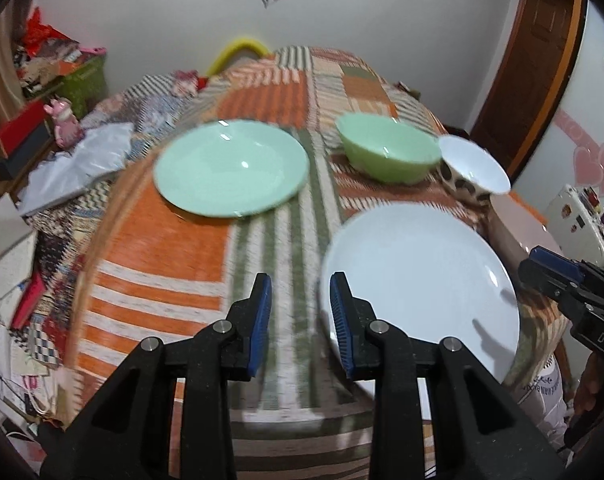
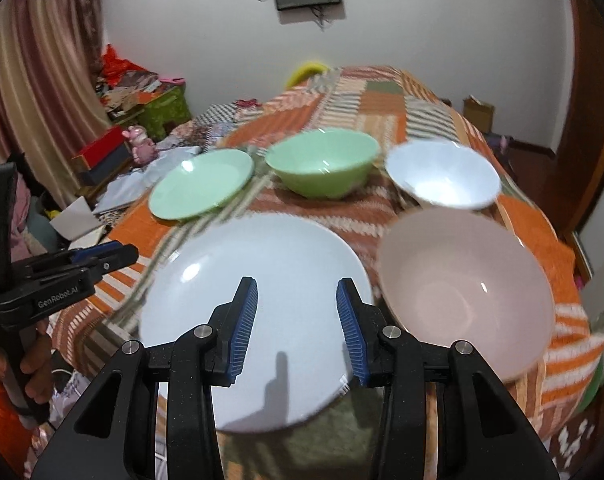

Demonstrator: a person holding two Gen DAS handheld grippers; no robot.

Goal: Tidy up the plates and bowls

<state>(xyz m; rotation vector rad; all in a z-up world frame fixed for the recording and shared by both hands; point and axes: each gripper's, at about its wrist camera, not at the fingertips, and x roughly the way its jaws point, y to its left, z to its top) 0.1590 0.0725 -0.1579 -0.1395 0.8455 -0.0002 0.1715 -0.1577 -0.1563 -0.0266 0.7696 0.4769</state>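
A striped orange tablecloth (image 1: 162, 248) carries five dishes. The green plate (image 1: 232, 168) lies at the far left, with the green bowl (image 1: 389, 152) to its right. Further right stands a white bowl (image 1: 473, 168) with a spotted outside. The white plate (image 1: 421, 280) lies near the front edge. My left gripper (image 1: 300, 320) hovers open over bare cloth just left of it, holding nothing. My right gripper (image 2: 298, 328) is open above the white plate (image 2: 254, 288), also holding nothing. Right of that plate sits the pink bowl (image 2: 465, 292). Behind are the white bowl (image 2: 441, 176), green bowl (image 2: 321, 168) and green plate (image 2: 200, 184).
Left of the table are heaps of papers, boxes (image 1: 18, 136) and a pink figurine (image 1: 64, 124). A wooden door (image 1: 529, 80) is at the right. A person's hand (image 2: 34, 364) holds the left gripper's handle. The table's front edge drops off just below the white plate.
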